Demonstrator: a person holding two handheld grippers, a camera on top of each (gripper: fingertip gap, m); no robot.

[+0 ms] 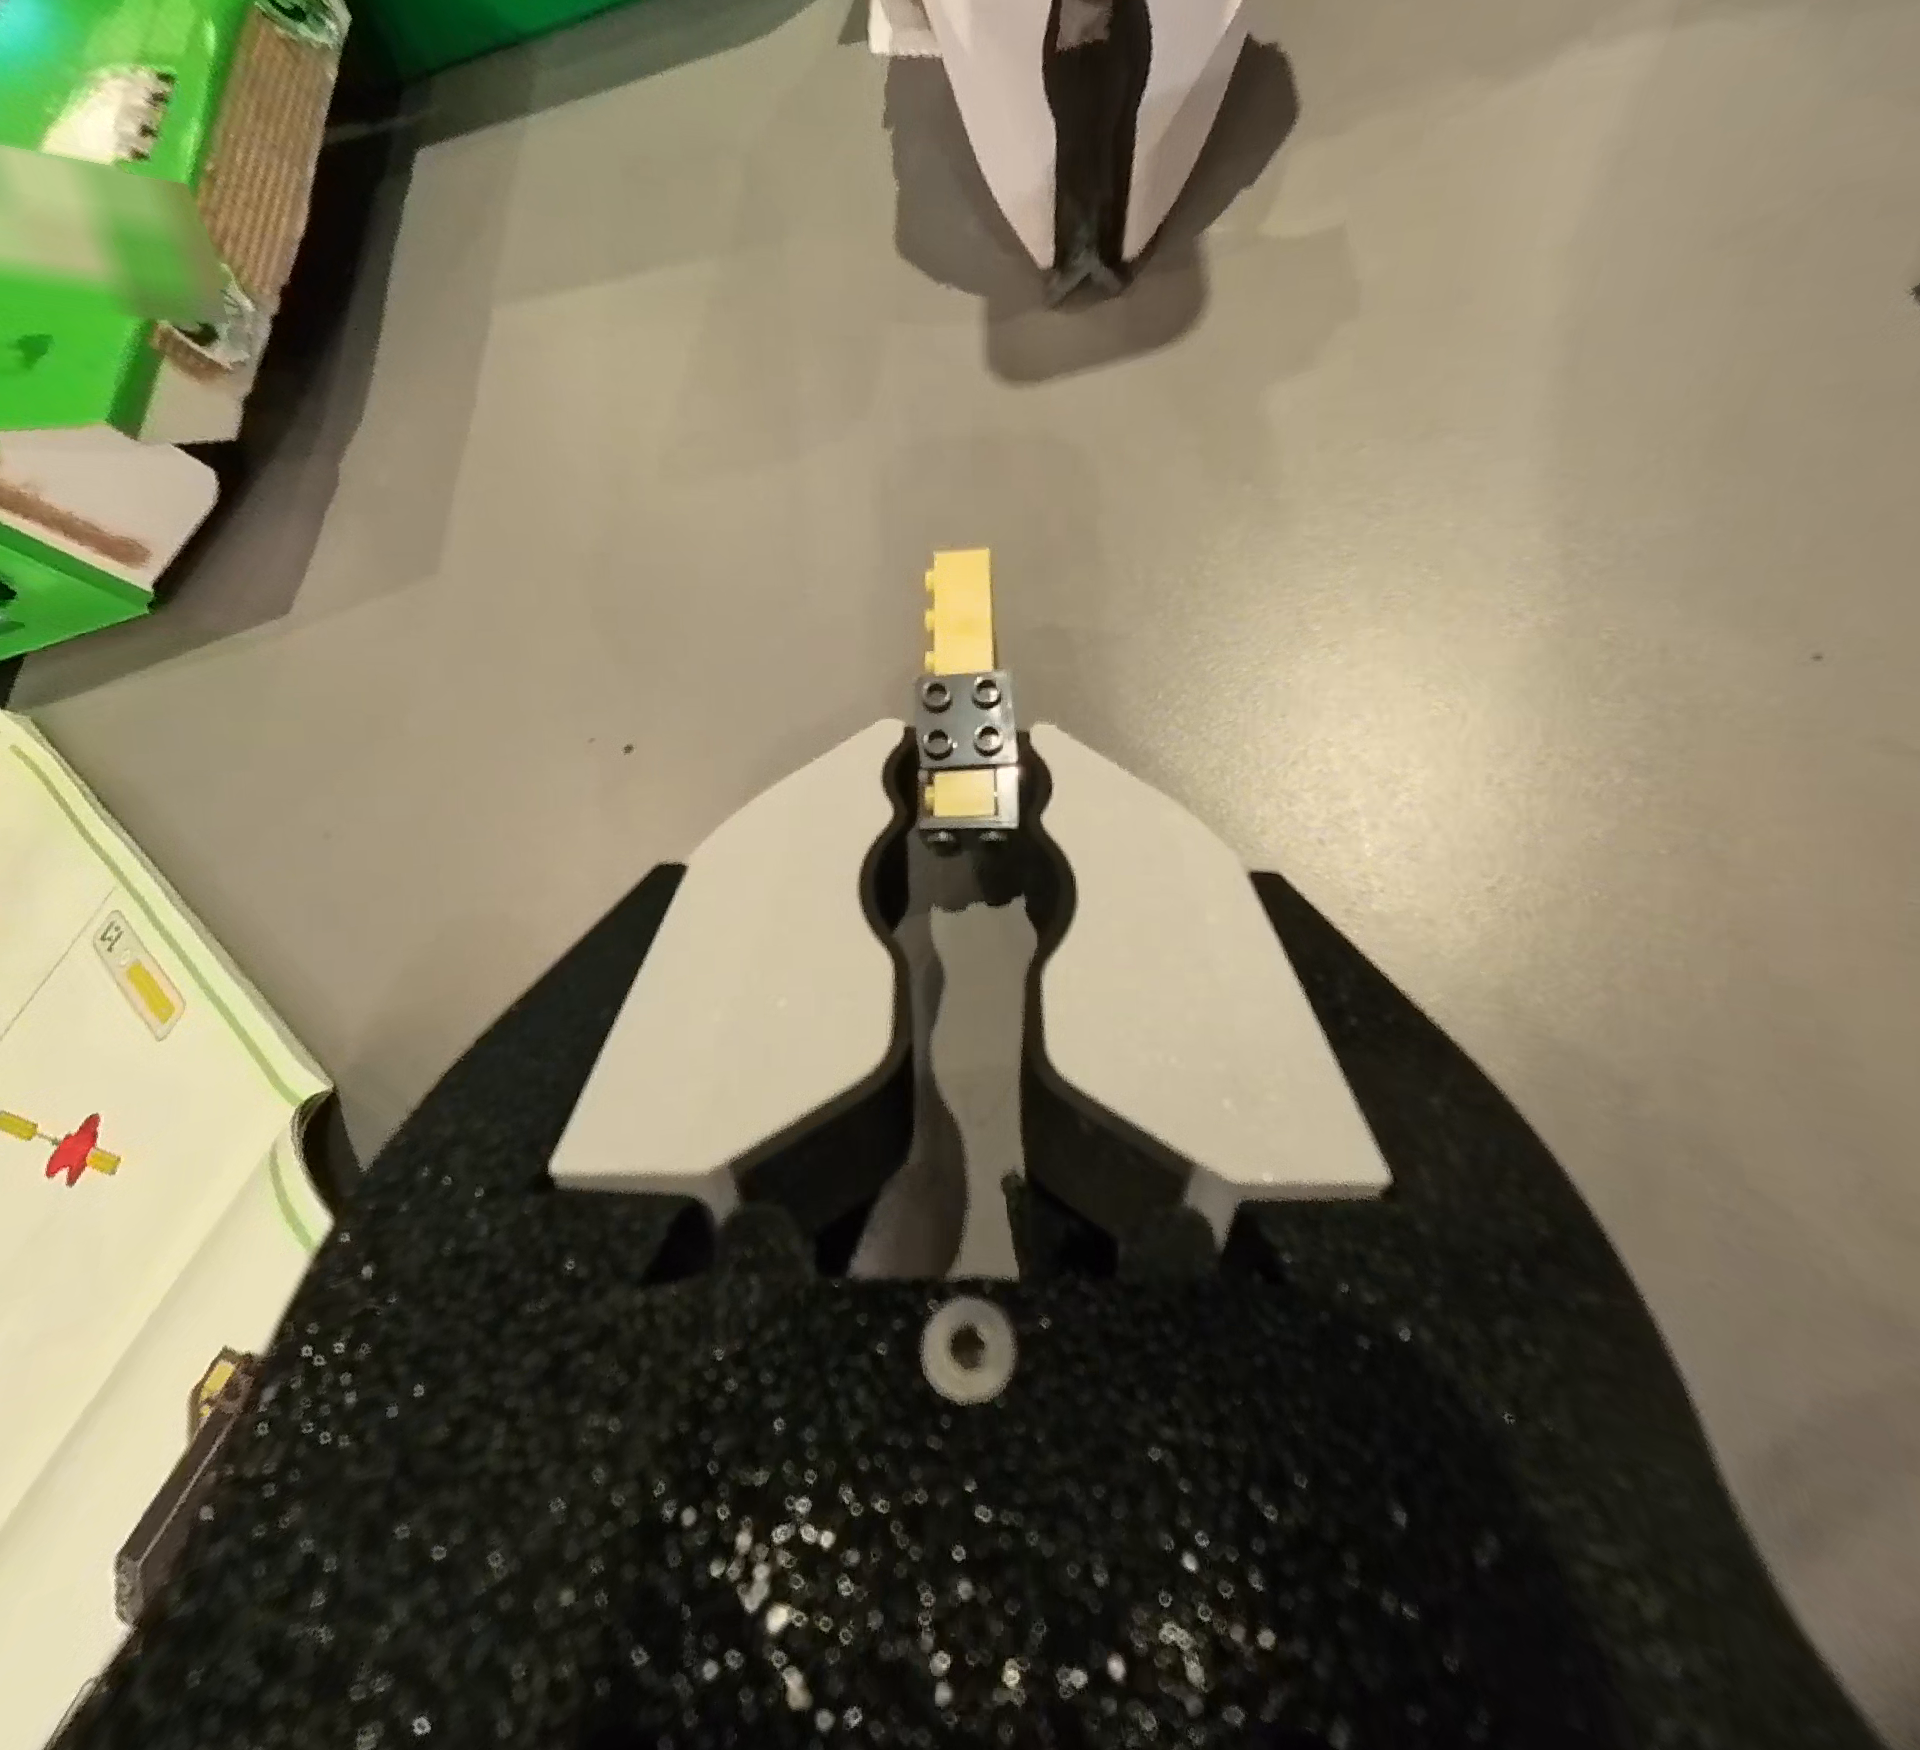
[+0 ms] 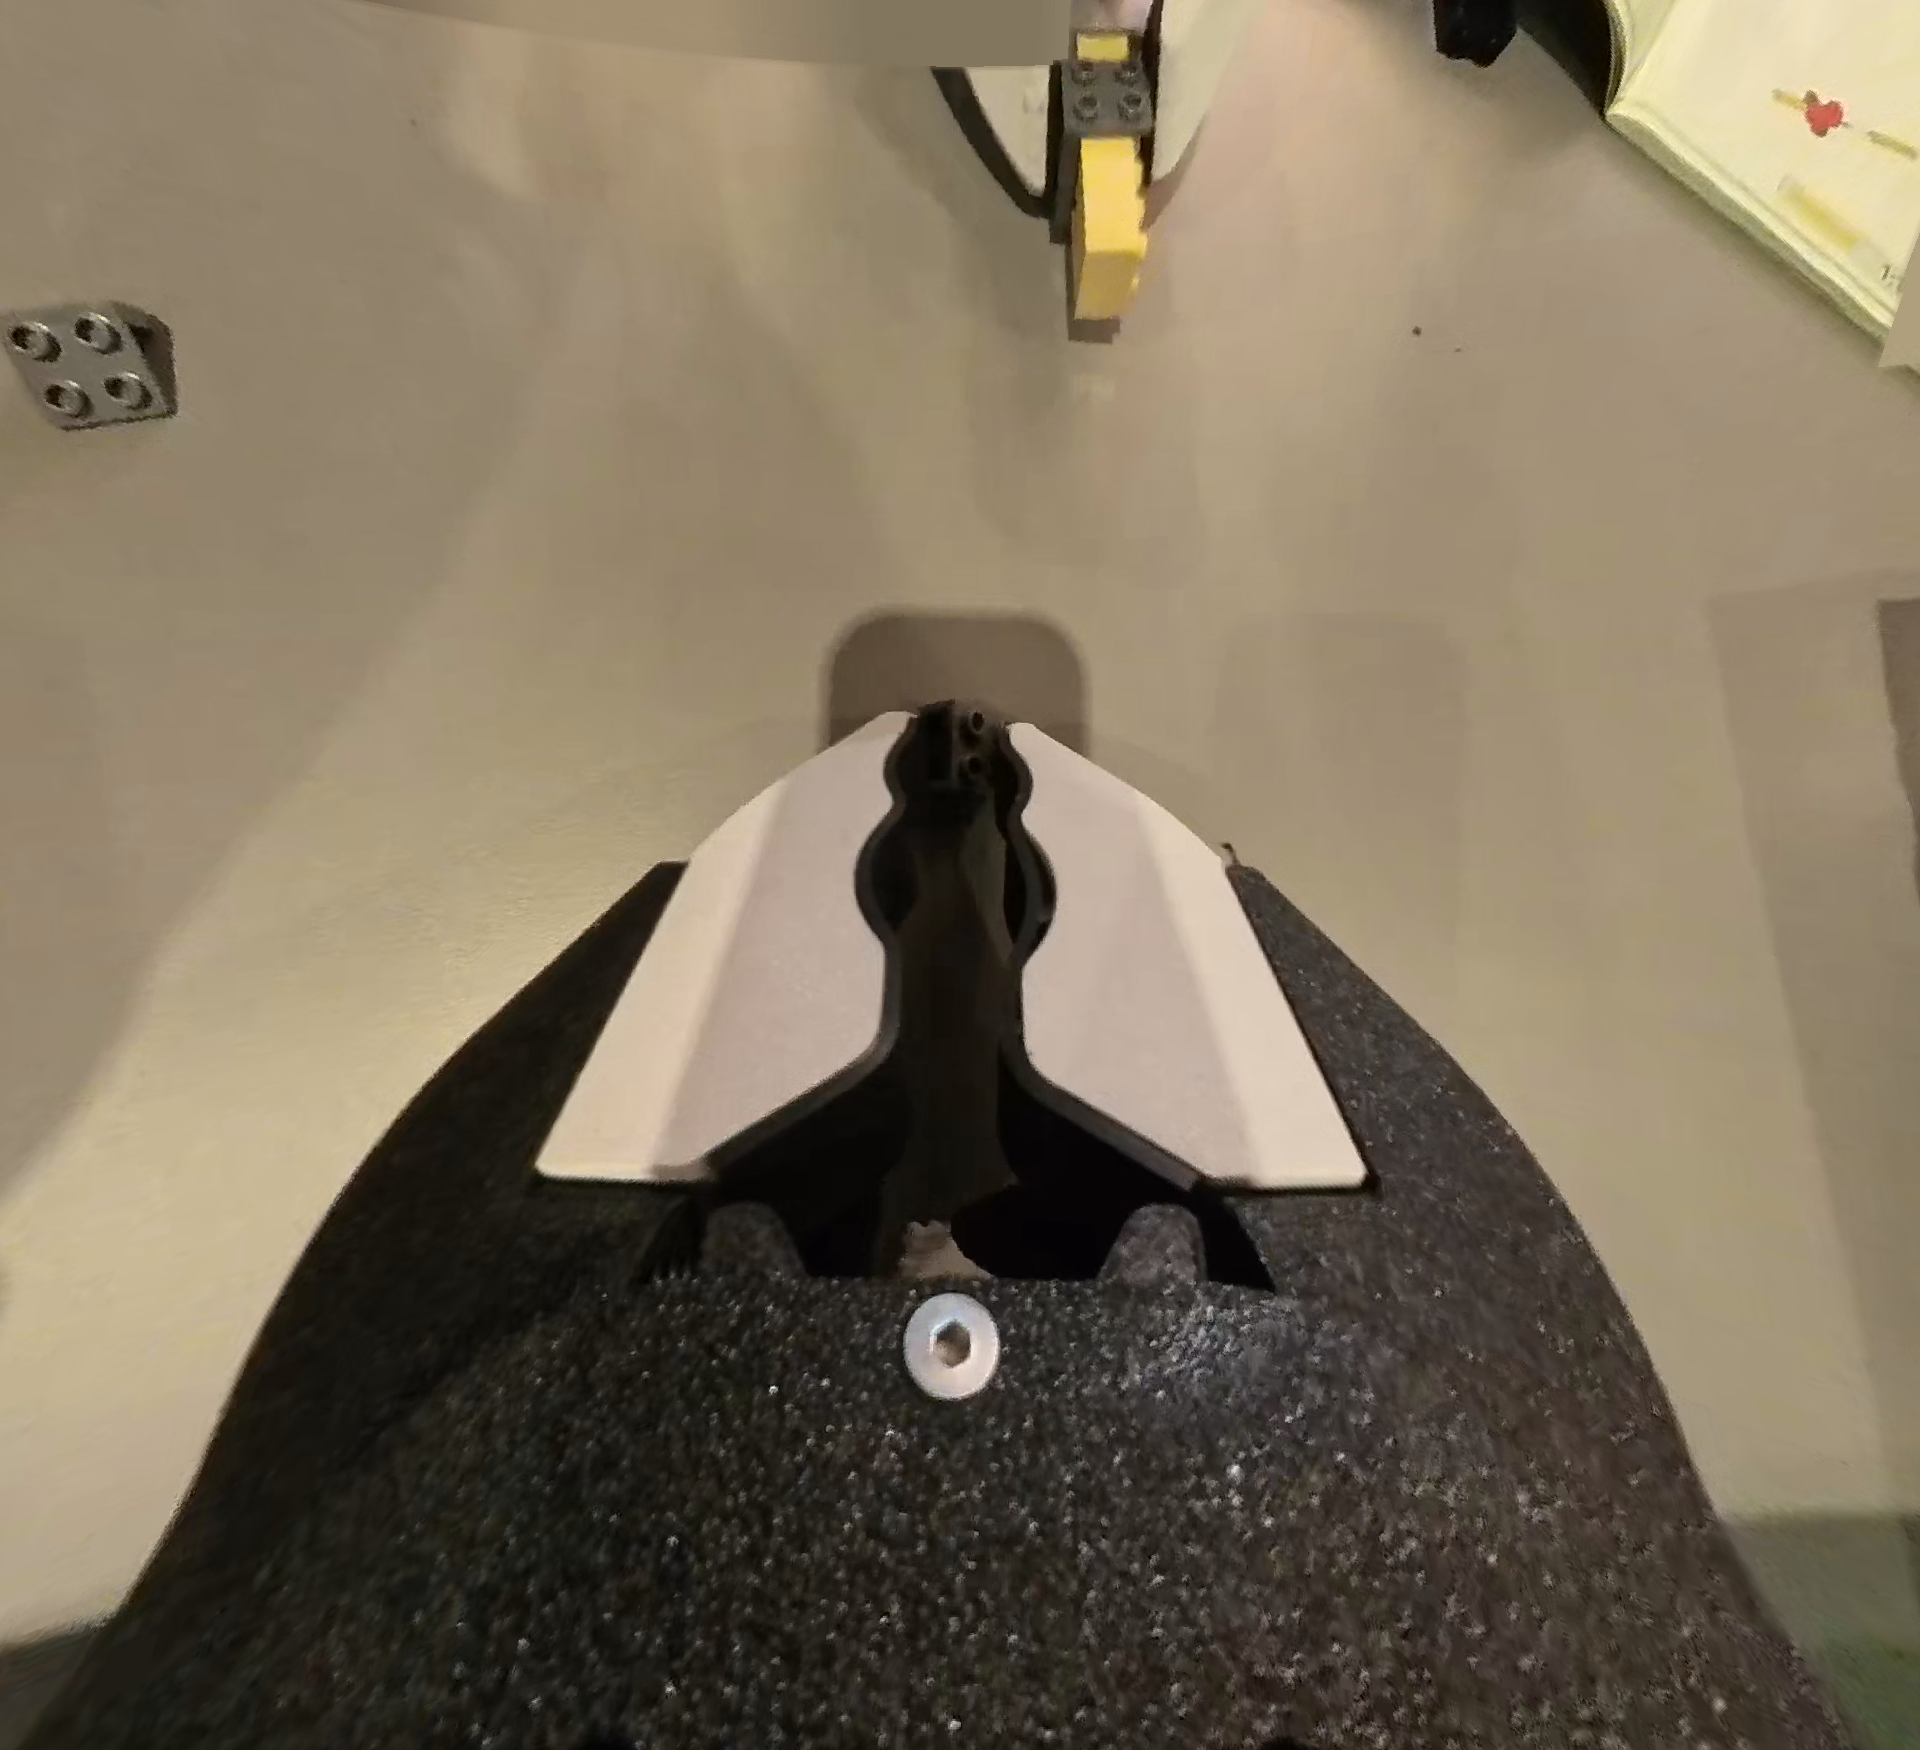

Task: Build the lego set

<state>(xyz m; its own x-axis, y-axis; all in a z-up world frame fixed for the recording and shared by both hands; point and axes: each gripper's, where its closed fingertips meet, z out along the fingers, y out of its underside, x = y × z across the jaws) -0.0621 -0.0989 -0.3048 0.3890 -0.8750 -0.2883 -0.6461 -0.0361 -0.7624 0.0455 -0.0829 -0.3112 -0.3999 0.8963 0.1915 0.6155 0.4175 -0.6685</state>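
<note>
**Yellow-and-black brick assembly held, small black piece ready**

Hard, light plastic, slick-sided, so likely best pinched on flat faces. Left gripper point(image 1: 971, 796) is closed on one small assembly point(image 1: 966, 713): yellow bar through a black four-stud block, above the grey table point(image 1: 1455, 661). Right gripper point(image 2: 958, 744) is closed narrowly on one small black piece point(image 2: 961, 742). One grey four-stud brick point(image 2: 91, 379) lies loose, well apart. One open instruction booklet point(image 2: 1714, 38).

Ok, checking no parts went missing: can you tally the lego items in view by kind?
Yellow and dark grey assembly, in the left gripper: 1
Small black piece, in the right gripper: 1
Loose grey four-stud brick on the table: 1
Total: 3
</note>
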